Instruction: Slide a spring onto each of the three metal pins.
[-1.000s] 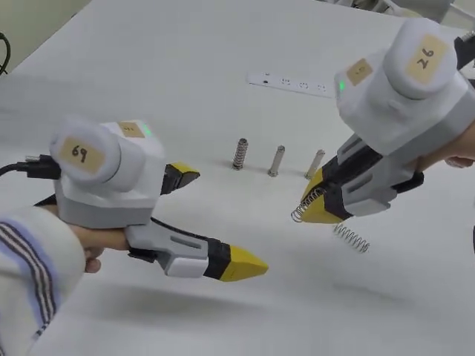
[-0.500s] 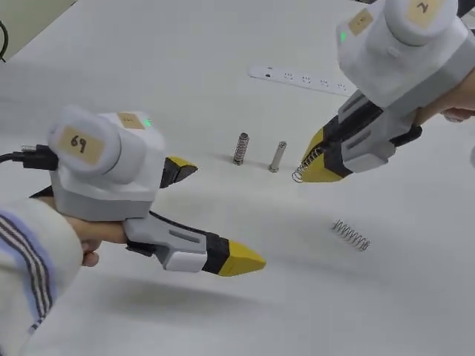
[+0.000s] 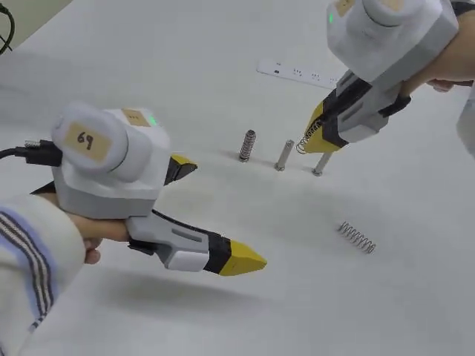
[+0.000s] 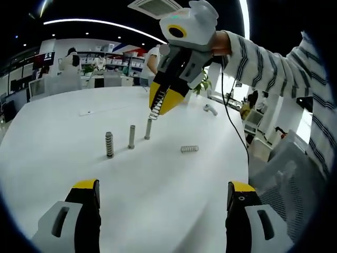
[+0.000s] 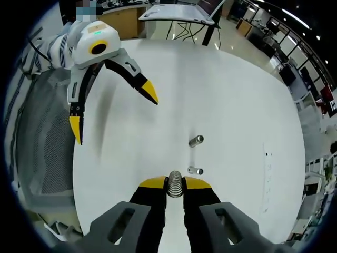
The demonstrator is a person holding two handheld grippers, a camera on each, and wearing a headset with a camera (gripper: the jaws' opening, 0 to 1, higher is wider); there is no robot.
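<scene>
Three upright metal pins stand in a row on the white table. The left pin (image 3: 247, 145) (image 4: 109, 144) wears a spring. The middle pin (image 3: 284, 155) (image 4: 131, 136) is bare, and so is the right pin (image 3: 321, 164) (image 4: 148, 128). My right gripper (image 3: 312, 141) (image 5: 174, 185) is shut on a spring (image 3: 305, 139) (image 4: 155, 108) (image 5: 174, 183), held just above the right pin. Another spring (image 3: 356, 236) (image 4: 189, 149) lies loose on the table. My left gripper (image 3: 215, 215) (image 4: 162, 192) hovers open and holds nothing, well short of the pins.
A white power strip (image 3: 297, 73) lies flat behind the pins. In the right gripper view, two pins (image 5: 196, 140) show from above, with the left gripper (image 5: 113, 79) beyond them. The table edge (image 4: 239, 153) is to the right in the left gripper view.
My right gripper has carried its spring up and away from the loose spring, to just over the right pin. The left gripper has stayed put.
</scene>
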